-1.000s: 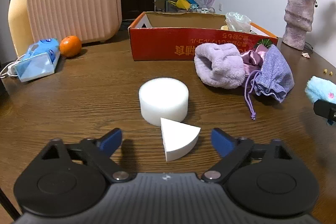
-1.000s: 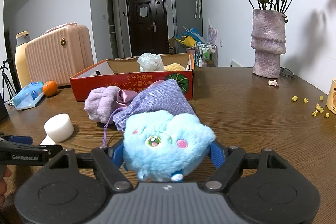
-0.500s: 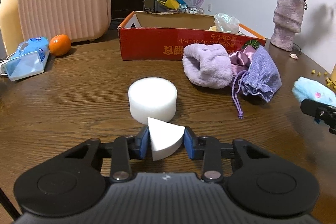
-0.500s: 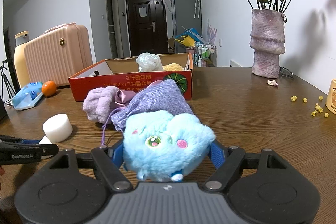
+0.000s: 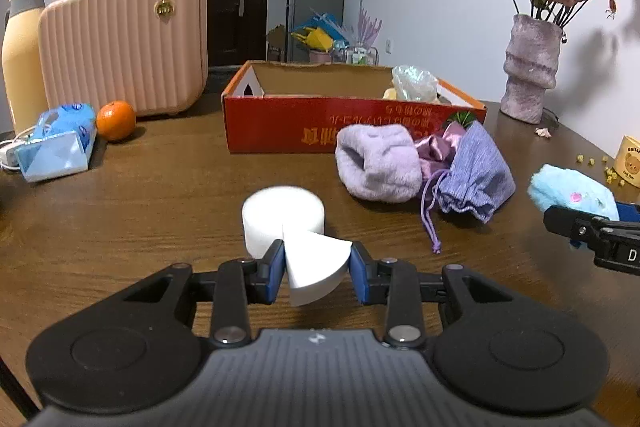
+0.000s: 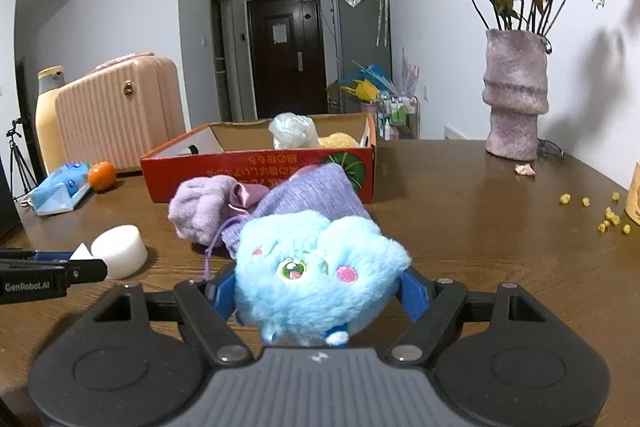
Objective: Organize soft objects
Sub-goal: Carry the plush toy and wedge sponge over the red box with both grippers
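My left gripper [image 5: 318, 267] is shut on a white foam wedge [image 5: 314, 265] and holds it just above the table, in front of a white foam cylinder [image 5: 282, 217]. My right gripper [image 6: 316, 287] is shut on a blue plush toy [image 6: 316, 275], lifted a little off the table. A fluffy lilac pouch [image 5: 378, 163] and a purple drawstring bag [image 5: 472, 171] lie in front of the red cardboard box [image 5: 320, 123], which holds a clear plastic bag [image 5: 412, 83] and something yellow.
A pink suitcase [image 5: 124, 43], a yellow bottle [image 5: 20, 55], an orange [image 5: 115, 115] and a blue tissue pack [image 5: 56, 143] stand at the left. A purple vase [image 5: 530, 67] with flowers stands at the right, with yellow crumbs [image 6: 608, 215] and a cup [image 5: 630, 161] near it.
My left gripper closed on the foam wedge and lifted it slightly. My right gripper raised and tilted the blue plush toy a little.
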`<act>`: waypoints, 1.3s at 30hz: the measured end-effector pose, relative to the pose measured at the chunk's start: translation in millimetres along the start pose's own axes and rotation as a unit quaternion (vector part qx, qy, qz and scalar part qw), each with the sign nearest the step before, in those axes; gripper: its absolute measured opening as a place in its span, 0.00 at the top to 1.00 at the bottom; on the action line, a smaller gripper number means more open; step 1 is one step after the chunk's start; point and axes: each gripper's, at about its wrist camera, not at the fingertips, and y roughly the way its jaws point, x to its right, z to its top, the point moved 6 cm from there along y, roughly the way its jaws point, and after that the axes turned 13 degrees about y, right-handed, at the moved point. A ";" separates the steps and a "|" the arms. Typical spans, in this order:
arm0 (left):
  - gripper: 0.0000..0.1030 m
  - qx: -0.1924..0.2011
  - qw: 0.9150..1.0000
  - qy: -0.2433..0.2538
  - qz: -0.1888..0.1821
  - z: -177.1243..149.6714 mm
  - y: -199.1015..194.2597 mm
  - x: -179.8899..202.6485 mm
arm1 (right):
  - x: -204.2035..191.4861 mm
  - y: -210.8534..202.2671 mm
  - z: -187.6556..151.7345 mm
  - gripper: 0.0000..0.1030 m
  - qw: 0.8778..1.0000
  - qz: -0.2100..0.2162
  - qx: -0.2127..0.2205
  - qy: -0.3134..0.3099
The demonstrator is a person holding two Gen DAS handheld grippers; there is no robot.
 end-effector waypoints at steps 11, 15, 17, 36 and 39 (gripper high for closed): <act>0.66 0.040 0.999 -0.007 0.012 21.9 -8.9 -4.6 | -27.6 0.4 10.4 0.25 0.998 0.020 0.041 -0.033; 0.66 0.049 0.999 -0.012 0.016 32.1 -8.5 -6.4 | -38.9 2.5 16.6 0.25 0.997 0.023 0.055 -0.042; 0.66 0.057 0.998 -0.016 0.017 38.4 -8.2 -7.7 | -43.9 4.7 19.9 0.25 0.997 0.025 0.061 -0.046; 0.66 0.104 0.992 -0.058 0.038 97.6 16.5 -30.6 | -68.9 37.2 60.6 0.25 0.993 0.029 0.102 -0.052; 0.66 0.111 0.991 -0.060 0.040 106.5 22.5 -33.2 | -70.2 43.2 68.6 0.25 0.993 0.029 0.106 -0.049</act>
